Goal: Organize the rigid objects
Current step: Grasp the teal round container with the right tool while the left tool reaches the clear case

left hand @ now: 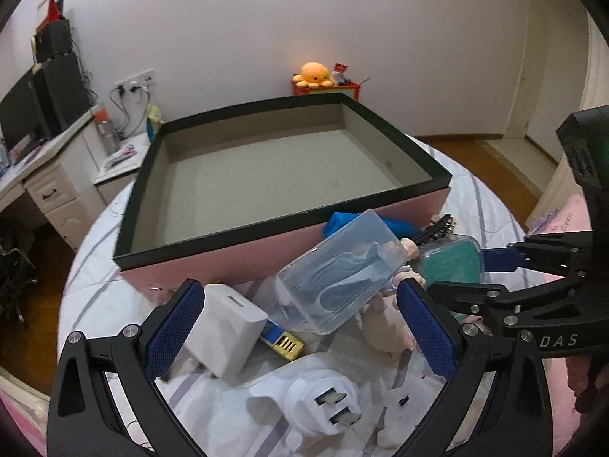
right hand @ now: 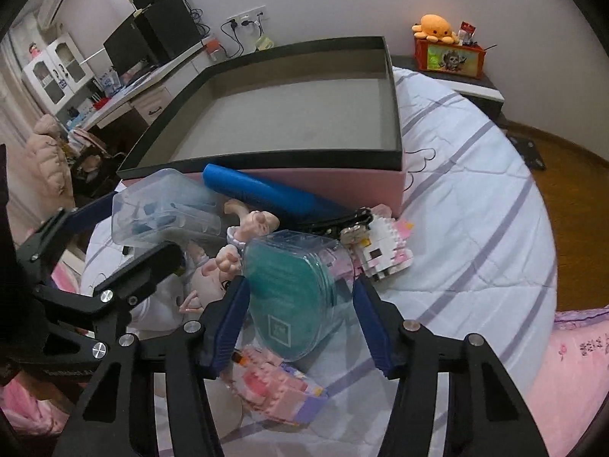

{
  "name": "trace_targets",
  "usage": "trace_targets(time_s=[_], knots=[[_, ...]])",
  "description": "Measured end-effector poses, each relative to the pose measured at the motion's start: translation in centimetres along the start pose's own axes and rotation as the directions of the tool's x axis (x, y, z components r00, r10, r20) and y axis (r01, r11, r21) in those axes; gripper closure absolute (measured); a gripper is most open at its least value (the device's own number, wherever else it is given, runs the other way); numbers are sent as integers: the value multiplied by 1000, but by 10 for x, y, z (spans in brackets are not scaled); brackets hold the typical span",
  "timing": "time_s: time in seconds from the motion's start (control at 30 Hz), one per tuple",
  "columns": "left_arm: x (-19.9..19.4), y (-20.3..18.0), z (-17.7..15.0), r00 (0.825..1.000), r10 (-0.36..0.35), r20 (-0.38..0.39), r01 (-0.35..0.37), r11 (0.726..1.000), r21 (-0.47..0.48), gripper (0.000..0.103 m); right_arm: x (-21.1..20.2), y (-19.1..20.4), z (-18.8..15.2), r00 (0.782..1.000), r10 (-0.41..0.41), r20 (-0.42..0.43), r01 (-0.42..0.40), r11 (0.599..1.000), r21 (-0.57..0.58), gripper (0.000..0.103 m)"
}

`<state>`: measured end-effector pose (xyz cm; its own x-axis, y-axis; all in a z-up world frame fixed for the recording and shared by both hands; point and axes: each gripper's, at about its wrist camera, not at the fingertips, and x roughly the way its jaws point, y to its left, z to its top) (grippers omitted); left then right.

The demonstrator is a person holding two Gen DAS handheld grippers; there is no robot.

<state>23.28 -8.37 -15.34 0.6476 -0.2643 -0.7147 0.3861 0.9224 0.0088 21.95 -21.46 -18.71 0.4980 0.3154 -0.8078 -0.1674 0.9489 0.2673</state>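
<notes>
Left wrist view: left gripper (left hand: 300,314) wide, around clear case (left hand: 338,274).
Right gripper (right hand: 298,318): wide, around teal case (right hand: 289,289).
Far: pink box (left hand: 266,186).

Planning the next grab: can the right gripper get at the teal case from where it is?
Probably yes. The right gripper is open with the teal case already between its fingers, nothing lying over it. The doll crowds the left finger.

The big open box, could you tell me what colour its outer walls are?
Pink walls on the box, under a black rim; clearest in the right wrist view.
</notes>
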Motion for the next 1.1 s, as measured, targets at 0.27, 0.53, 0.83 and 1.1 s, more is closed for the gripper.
trace_targets(time_s=[0.27, 0.53, 0.83, 1.1], knots=[[17, 3, 1, 997, -76, -23, 76, 997, -4, 40, 20, 3, 4, 1000, 3, -29, -3, 1000, -17, 45], [5, 9, -1, 993, -118, -3, 118, 993, -28, 54, 11, -8, -3, 998, 61, -8, -60, 997, 55, 61], [4, 4, -4, 993, -121, 14, 121, 993, -8, 56, 0, -20, -9, 998, 65, 16, -66, 995, 72, 62], [24, -9, 3, 991, -130, 29, 129, 991, 36, 37, 4, -38, -14, 998, 55, 18, -57, 991, 124, 63]])
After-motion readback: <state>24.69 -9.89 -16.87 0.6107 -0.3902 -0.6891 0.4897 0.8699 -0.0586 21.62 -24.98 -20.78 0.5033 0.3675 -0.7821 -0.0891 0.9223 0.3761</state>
